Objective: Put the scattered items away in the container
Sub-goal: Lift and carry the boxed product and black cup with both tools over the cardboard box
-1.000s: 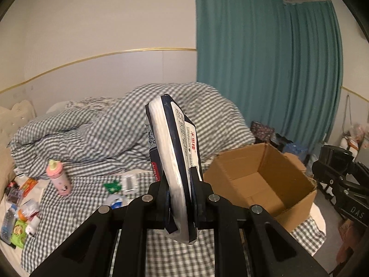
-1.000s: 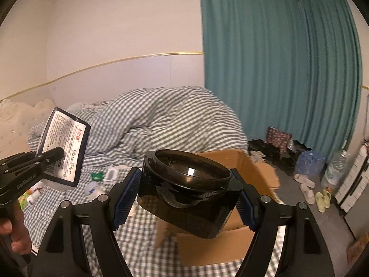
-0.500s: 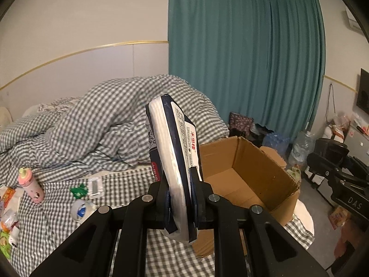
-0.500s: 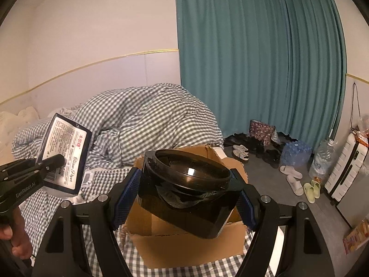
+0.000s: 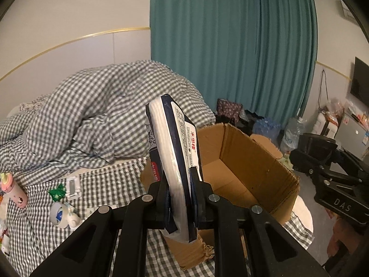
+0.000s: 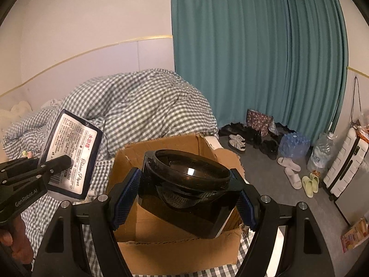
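Note:
My left gripper is shut on a flat navy-and-white tissue pack that stands upright between its fingers, just left of the open cardboard box. In the right wrist view that same tissue pack hangs at the left, clamped by the left gripper. My right gripper is shut on a black round-rimmed container, held above the near side of the cardboard box, whose inside is partly hidden behind it.
A checked bed sheet carries a pink bottle, a green wrapper, a white case and a tape roll. A bunched checked duvet lies behind. Shoes, slippers, water bottles and a suitcase crowd the floor at right.
Both grippers have moved rightward and down toward the box with their loads still held. The box now looks larger and closer, and the scattered items have slid to the left edge.

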### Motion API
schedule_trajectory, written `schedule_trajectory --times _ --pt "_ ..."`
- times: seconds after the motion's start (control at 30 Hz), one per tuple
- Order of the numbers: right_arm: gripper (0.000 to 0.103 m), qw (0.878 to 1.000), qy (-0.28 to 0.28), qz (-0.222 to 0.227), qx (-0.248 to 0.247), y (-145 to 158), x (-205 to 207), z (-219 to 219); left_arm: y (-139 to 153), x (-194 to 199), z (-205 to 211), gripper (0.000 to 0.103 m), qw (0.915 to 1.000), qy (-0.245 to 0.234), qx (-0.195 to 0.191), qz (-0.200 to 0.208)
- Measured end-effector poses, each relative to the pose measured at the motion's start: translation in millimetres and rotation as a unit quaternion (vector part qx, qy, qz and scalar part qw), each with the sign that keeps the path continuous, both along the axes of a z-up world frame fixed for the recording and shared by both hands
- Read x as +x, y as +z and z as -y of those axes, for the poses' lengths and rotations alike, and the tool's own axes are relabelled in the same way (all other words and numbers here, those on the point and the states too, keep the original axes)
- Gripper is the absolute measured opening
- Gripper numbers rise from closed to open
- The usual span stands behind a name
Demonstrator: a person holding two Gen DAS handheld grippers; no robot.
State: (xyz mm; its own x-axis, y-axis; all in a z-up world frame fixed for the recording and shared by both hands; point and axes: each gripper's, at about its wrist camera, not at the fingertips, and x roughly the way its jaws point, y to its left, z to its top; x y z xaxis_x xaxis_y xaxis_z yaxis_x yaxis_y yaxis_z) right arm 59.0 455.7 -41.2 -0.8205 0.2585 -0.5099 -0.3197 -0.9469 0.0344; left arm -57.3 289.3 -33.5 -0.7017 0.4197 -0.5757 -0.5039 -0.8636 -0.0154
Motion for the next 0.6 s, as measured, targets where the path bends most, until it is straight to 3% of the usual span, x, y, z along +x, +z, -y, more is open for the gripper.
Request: schedule_trajectory --times 0.6 --pt "0.076 0.998 -0.002 0.054 -0.02 -53.5 -43.7 -19.4 -60.3 -42.7 -50.2 0.015 0.996 -0.037 -0.039 0.071"
